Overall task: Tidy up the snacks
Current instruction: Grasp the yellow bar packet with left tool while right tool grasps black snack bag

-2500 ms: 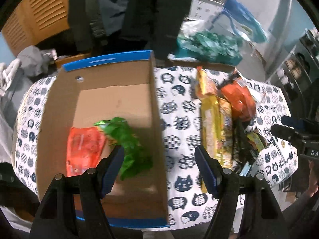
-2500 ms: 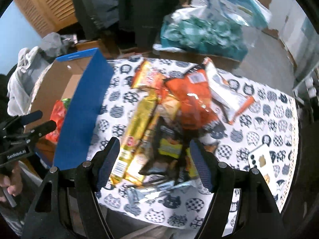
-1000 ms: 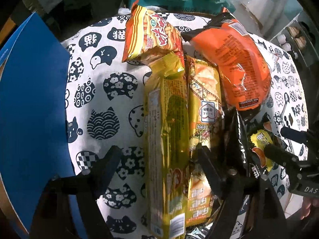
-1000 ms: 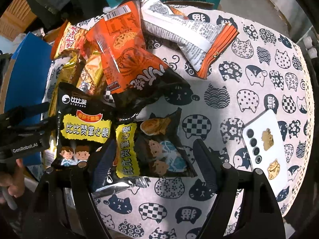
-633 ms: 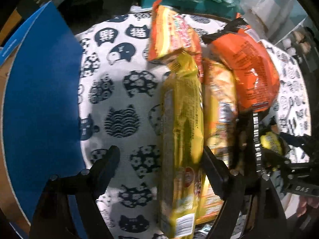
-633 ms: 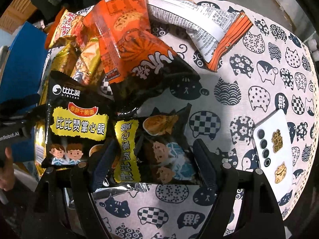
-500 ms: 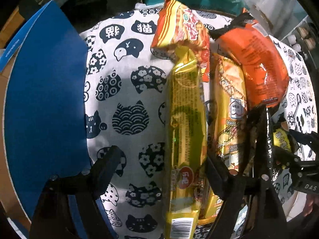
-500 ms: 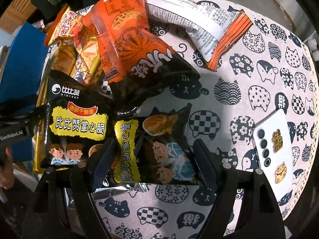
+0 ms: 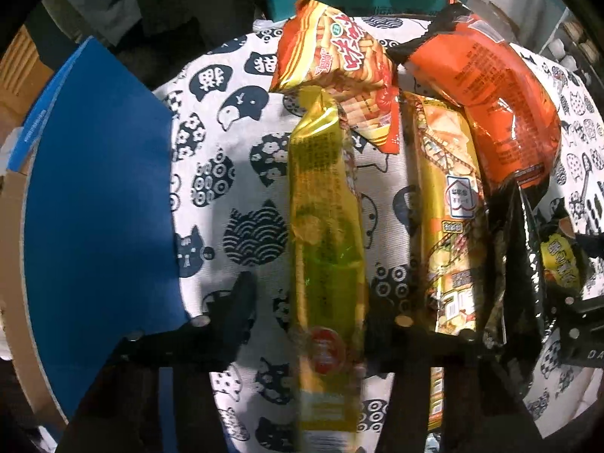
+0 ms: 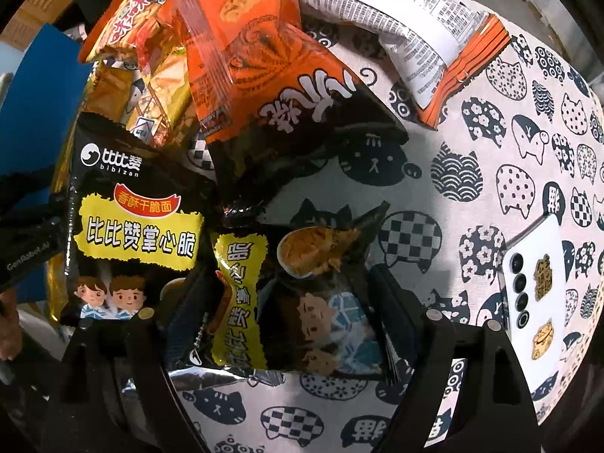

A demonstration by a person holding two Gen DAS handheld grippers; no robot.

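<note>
Snacks lie heaped on a table with a cat-print cloth [image 9: 241, 158], and both grippers point down over them. The left gripper [image 9: 313, 302] has just been closing, with a long gold packet [image 9: 324, 226] standing between its jaws; whether the pads already press on it cannot be told. Just right of that packet lies a second gold packet [image 9: 445, 196], with a red-and-orange bag [image 9: 339, 60] at its far end and a big orange bag [image 9: 487, 94] further right. A blue box wall [image 9: 98, 196] stands to the left. The right gripper [image 10: 287, 294] has opened a little wider and straddles a small black bag [image 10: 294, 294], its jaws apart on either side. Beside it lies another black bag [image 10: 132, 219], with a white-and-orange bag [image 10: 426, 37] beyond. A white phone [image 10: 536, 290] rests near the table's right edge.
</note>
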